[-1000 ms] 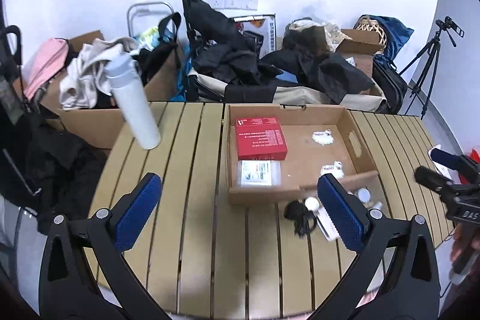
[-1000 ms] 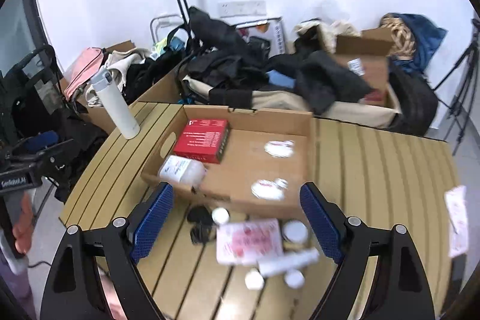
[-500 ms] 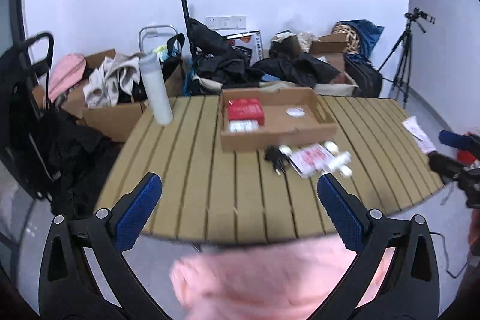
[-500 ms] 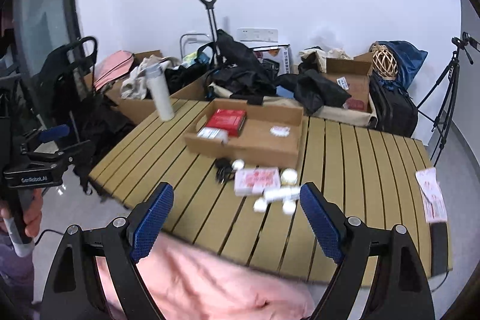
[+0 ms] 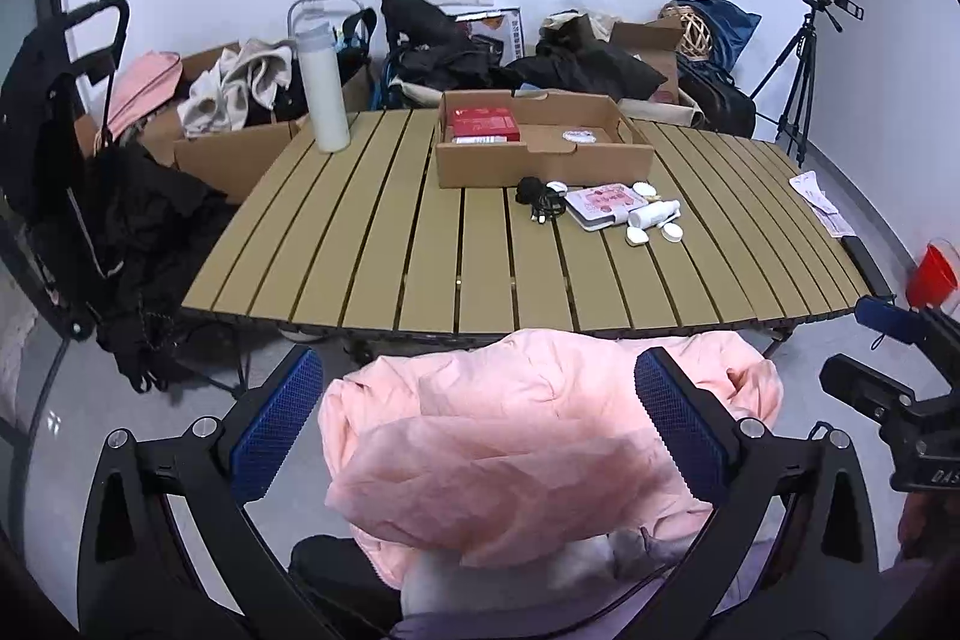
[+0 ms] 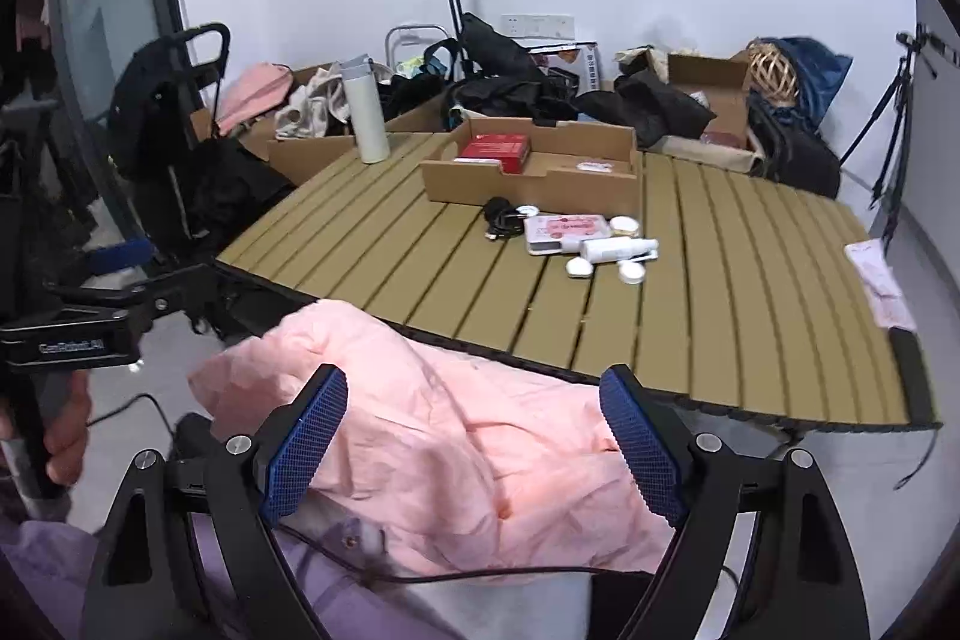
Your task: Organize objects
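An open cardboard box (image 5: pixel 540 166) stands on the slatted table (image 5: pixel 372 250) with a red box (image 5: pixel 485 122) inside it. In front of the cardboard box lie a black cable (image 5: pixel 537 196), a pink packet (image 5: pixel 603 203), a white tube (image 5: pixel 654 212) and small white jars (image 5: pixel 636 235). My left gripper (image 5: pixel 474 382) is open, off the table's near edge, above a crumpled pink garment (image 5: pixel 528 448). My right gripper (image 6: pixel 474 391) is also open over the same garment (image 6: pixel 480 448). Neither pair of pads presses on the cloth.
A tall white bottle (image 5: pixel 321 88) stands at the table's far left. A paper sheet (image 5: pixel 816 202) lies at the right edge. Boxes, bags and clothes (image 5: pixel 456 58) crowd the wall behind. A black cart (image 5: pixel 60 130) stands left, a tripod (image 5: pixel 798 82) and a red cup (image 5: pixel 933 274) right.
Both grippers have pulled back from the cardboard box to beyond the table's near edge and sunk a little. The pink garment has come into view under them. Jaws stay wide.
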A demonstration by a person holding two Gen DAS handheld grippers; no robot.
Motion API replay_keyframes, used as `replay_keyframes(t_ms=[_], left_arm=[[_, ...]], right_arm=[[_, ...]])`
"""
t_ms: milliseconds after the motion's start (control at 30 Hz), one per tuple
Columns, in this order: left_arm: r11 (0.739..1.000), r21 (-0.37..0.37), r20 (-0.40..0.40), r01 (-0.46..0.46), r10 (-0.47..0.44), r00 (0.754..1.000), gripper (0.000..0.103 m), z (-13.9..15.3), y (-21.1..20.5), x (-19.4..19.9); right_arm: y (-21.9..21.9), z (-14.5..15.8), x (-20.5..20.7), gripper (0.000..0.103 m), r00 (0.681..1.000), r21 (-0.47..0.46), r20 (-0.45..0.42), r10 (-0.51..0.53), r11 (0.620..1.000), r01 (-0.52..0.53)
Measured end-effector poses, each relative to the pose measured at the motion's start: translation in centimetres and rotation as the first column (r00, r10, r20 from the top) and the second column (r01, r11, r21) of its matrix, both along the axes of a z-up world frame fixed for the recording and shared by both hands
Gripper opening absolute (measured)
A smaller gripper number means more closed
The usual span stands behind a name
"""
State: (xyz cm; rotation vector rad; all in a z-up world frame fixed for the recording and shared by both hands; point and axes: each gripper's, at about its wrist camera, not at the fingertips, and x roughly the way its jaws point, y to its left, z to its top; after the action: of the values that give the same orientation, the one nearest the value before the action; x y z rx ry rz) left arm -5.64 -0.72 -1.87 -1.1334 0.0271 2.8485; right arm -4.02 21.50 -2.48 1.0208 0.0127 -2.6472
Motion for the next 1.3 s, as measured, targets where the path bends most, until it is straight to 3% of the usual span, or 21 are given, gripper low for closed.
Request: replay_keyframes(t_ms=[333,500,567,767,867,933,967,1000,1067,1100,1267,1300], left_arm=[[0.999,-0.019,0.101,0.031,-0.029,0.994,0.103,-3.3,2.1,-4.6],[0.996,0.030,0.089,0.088,-0.091,0.992,0.103,-4.8,6.2,-10.5],[0.990,0.075,0.134,0.118,-0.127,0.983,0.103,-6.5,8.3,-14.1],[0.984,0.105,0.269,0.145,-0.168,0.948,0.084,-12.3,15.0,-22.5],[0.980,0.126,0.287,0.153,-0.184,0.940,0.083,-14.0,17.0,-24.7],[0.980,0.127,0.291,0.152,-0.183,0.939,0.081,-14.8,17.9,-25.6],[0.984,0.112,0.298,0.141,-0.169,0.940,0.071,-15.4,18.3,-26.1],[0.986,0.104,0.309,0.132,-0.158,0.938,0.065,-15.9,18.5,-26.6],[0.986,0.105,0.324,0.129,-0.157,0.933,0.062,-17.0,18.8,-27.3],[0.988,0.089,0.309,0.130,-0.151,0.939,0.055,-16.9,18.9,-27.3],[0.990,0.061,0.296,0.127,-0.140,0.945,0.046,-17.0,18.9,-27.4],[0.990,0.062,0.295,0.126,-0.138,0.945,0.033,-16.9,18.9,-27.5]], right_arm=[[1.0,-2.6,-2.2,0.089,1.000,0.042,0.007,-0.028,0.999,0.028],[3.7,-4.6,-5.9,0.088,0.994,0.036,0.049,-0.102,0.994,0.100],[5.4,-5.1,-7.8,0.088,0.984,0.047,0.047,-0.170,0.985,0.168],[9.0,-6.5,-13.9,0.088,0.982,0.086,0.067,-0.175,0.982,0.169],[10.3,-7.9,-17.4,0.086,0.991,0.061,0.071,-0.114,0.992,0.110],[10.5,-9.1,-19.8,0.075,0.995,0.058,0.080,-0.059,0.997,0.054],[10.4,-10.0,-21.1,0.067,0.995,0.073,0.090,-0.034,0.997,0.027],[10.2,-10.7,-22.1,0.065,0.995,0.082,0.097,-0.010,0.997,0.002],[10.0,-12.1,-24.3,0.057,0.993,0.108,0.118,0.025,0.993,-0.038],[10.0,-12.7,-25.0,0.057,0.991,0.113,0.125,0.039,0.992,-0.053],[10.2,-14.8,-27.8,0.044,0.984,0.074,0.148,0.094,0.992,-0.106],[10.1,-15.1,-28.1,0.042,0.983,0.069,0.152,0.101,0.991,-0.112]])
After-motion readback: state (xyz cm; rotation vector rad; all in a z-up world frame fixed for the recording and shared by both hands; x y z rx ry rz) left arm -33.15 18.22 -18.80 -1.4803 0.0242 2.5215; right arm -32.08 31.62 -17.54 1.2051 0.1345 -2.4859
